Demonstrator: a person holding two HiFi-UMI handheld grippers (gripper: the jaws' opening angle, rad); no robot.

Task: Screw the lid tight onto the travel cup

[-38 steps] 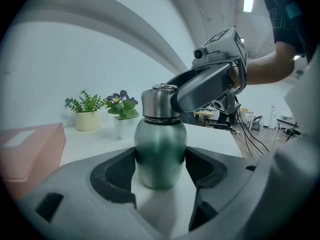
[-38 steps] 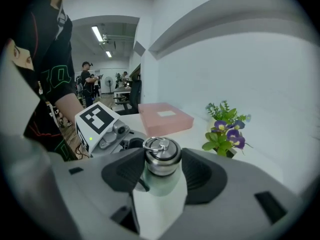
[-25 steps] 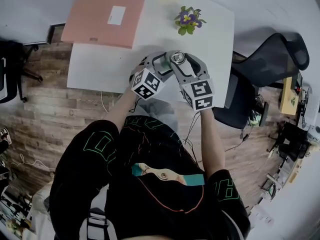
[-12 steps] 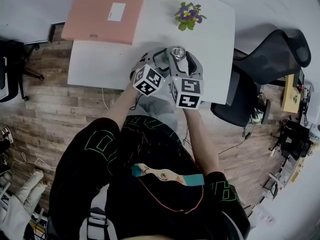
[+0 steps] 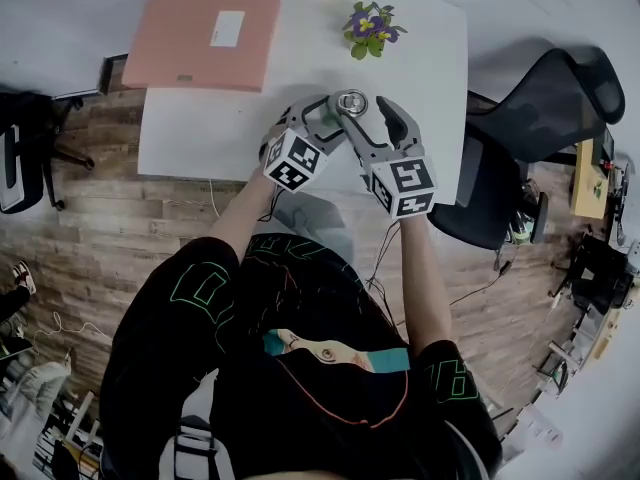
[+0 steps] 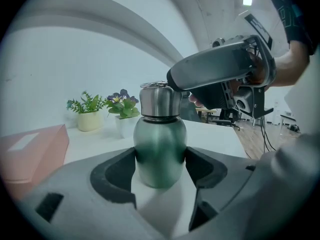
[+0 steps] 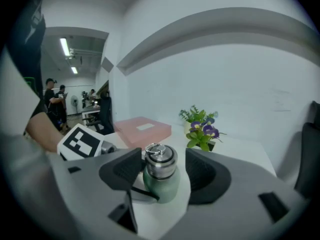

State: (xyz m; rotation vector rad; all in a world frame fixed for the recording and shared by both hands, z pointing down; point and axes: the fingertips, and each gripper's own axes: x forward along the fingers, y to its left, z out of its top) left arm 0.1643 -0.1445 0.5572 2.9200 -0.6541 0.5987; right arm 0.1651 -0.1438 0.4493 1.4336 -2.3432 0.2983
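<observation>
My left tongs are clamped on the green travel cup, which stands on the white worktop near the potted flowers, on my side of them. The steel lid sits on the cup. My right tongs have just been opening and now stand apart around the lid without pressing it. I judge I'm between twists, and more tightening may remain.

Upright green travel cup w/ steel lid
</observation>
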